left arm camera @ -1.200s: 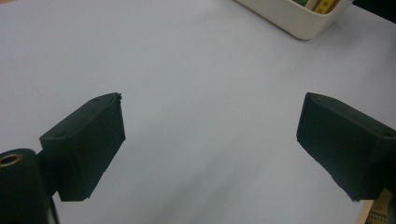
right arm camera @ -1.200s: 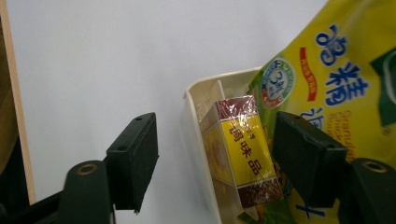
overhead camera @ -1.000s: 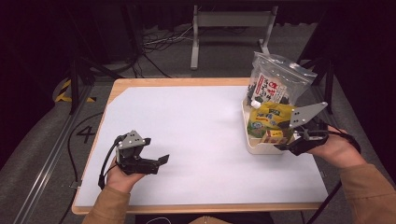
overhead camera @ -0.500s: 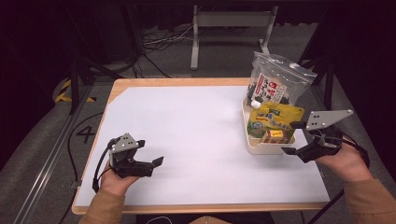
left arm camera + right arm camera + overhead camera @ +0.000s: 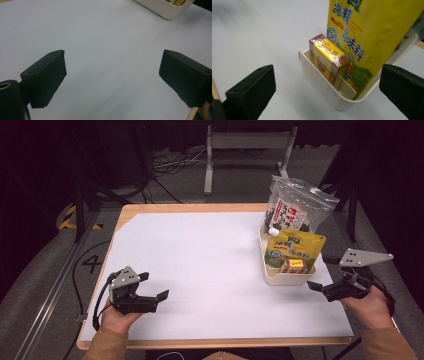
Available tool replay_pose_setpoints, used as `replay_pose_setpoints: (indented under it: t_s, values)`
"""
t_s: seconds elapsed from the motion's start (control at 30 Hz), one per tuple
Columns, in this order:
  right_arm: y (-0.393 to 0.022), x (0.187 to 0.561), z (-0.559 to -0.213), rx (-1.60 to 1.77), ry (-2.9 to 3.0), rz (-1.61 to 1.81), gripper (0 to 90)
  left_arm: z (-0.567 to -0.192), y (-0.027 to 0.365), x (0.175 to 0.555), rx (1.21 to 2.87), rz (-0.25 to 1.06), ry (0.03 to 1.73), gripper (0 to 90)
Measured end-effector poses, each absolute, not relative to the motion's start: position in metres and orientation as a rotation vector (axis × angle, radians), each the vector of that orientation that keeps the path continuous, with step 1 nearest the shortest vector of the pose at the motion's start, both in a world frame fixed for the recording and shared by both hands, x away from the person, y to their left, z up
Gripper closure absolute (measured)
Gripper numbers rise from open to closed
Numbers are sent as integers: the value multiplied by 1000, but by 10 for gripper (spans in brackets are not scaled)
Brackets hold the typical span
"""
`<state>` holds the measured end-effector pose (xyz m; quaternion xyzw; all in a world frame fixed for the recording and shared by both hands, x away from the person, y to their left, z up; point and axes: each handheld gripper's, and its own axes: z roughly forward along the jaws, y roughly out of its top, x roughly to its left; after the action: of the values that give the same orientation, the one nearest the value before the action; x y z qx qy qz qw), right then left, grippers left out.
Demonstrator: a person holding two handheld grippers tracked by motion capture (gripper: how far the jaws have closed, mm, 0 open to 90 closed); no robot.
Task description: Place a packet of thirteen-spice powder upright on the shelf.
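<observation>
Cream bin at desk right edge, holding yellow pouch and box; right tongs just beside, just opened wide, empty. Left tongs released, well apart.

sleeves: tan | hand-held gripper: black jaws, grey plate, black cable

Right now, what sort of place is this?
Probably a lab set up for recording: a white-topped table in a dark room, loose cables on the grey floor behind, and a cream bin of packaged foods as props.
</observation>
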<state>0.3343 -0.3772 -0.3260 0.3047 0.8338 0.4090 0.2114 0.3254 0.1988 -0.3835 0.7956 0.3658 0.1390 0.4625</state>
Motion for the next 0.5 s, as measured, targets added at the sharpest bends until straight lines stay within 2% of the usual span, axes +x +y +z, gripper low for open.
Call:
replay_pose_setpoints:
  t_s: [0.5]
  values:
    - [-395,340,-380,1002,2201,1233,0,-387,203,326,1941,350,905,77]
